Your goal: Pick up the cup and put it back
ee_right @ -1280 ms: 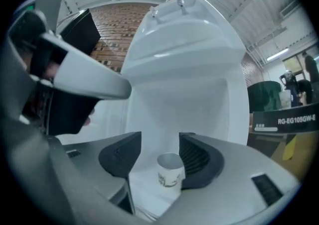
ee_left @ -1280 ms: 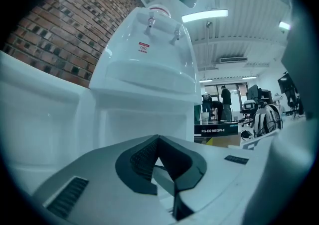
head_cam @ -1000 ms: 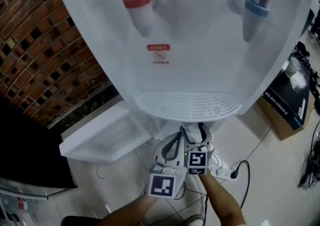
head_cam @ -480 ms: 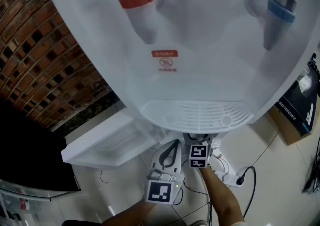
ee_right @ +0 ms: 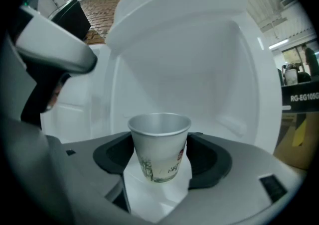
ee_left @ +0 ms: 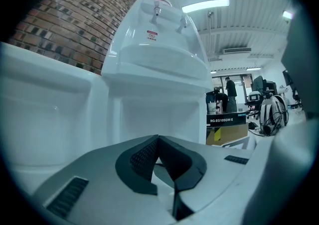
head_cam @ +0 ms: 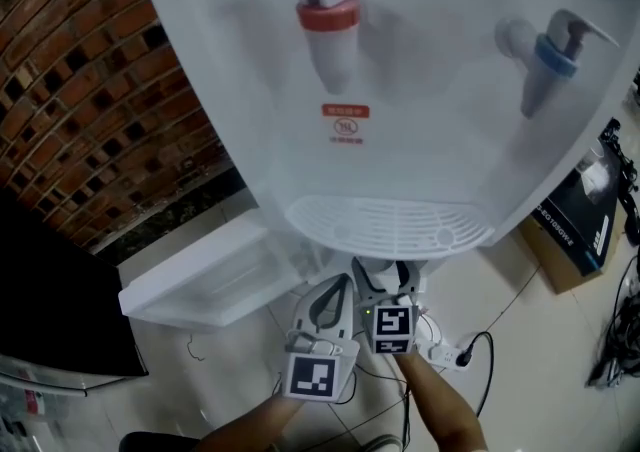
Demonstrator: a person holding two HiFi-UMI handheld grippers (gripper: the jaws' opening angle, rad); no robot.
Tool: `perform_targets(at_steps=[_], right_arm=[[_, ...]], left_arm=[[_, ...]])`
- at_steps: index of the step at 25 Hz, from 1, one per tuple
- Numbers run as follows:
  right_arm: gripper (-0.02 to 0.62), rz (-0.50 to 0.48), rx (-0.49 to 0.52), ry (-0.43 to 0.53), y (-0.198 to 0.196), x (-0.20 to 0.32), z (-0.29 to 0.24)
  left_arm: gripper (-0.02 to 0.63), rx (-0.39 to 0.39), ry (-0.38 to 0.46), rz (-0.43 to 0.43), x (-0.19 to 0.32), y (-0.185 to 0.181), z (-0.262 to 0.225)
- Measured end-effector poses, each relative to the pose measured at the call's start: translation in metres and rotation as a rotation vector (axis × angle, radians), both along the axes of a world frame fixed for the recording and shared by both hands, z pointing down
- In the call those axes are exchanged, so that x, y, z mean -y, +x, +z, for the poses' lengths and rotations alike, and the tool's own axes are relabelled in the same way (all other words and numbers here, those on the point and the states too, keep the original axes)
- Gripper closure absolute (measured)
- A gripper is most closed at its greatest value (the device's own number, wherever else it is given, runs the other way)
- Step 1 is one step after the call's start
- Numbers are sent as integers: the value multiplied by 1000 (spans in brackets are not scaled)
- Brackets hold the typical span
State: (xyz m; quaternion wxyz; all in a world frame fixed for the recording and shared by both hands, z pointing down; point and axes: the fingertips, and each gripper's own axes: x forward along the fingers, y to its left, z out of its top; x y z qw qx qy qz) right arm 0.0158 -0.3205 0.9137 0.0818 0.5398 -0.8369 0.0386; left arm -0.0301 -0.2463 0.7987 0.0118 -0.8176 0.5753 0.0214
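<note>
Cup: paper cup (ee_right: pixel 160 147) upright on the white floor of the open compartment (ee_right: pixel 199 84) under the dispenser, right between the right gripper's pads.
Right gripper: right gripper (ee_right: pixel 162 142) is low at the compartment mouth, jaws closing in on the cup. The dark pads (ee_right: pixel 113 155) flank both walls, but from this angle they seem not yet to press it.
Left gripper: left gripper (ee_left: pixel 158 139) is just beside the right one, fingertips pressed together, nothing between them.
Door: white compartment door (head_cam: pixel 200 280) is swung open to the left.
Drip tray: slotted drip tray (head_cam: pixel 385 225) juts out above both grippers and hides the cup from the head view.
Water dispenser: white water dispenser (head_cam: pixel 430 120) towers over it all, red tap (head_cam: pixel 328 25) on the left, blue tap (head_cam: pixel 550 60) on the right.
Backdrop: brick wall (head_cam: pixel 90 90) to the left, cardboard box (head_cam: pixel 575 230) on the floor to the right.
</note>
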Motion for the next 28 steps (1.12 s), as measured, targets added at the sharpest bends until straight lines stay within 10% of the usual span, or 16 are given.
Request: perform_targets(at_steps=[28], right_arm=[[256, -55, -80, 34, 16, -153, -355]], left_arm=[[604, 50, 44, 110, -71, 4, -263]])
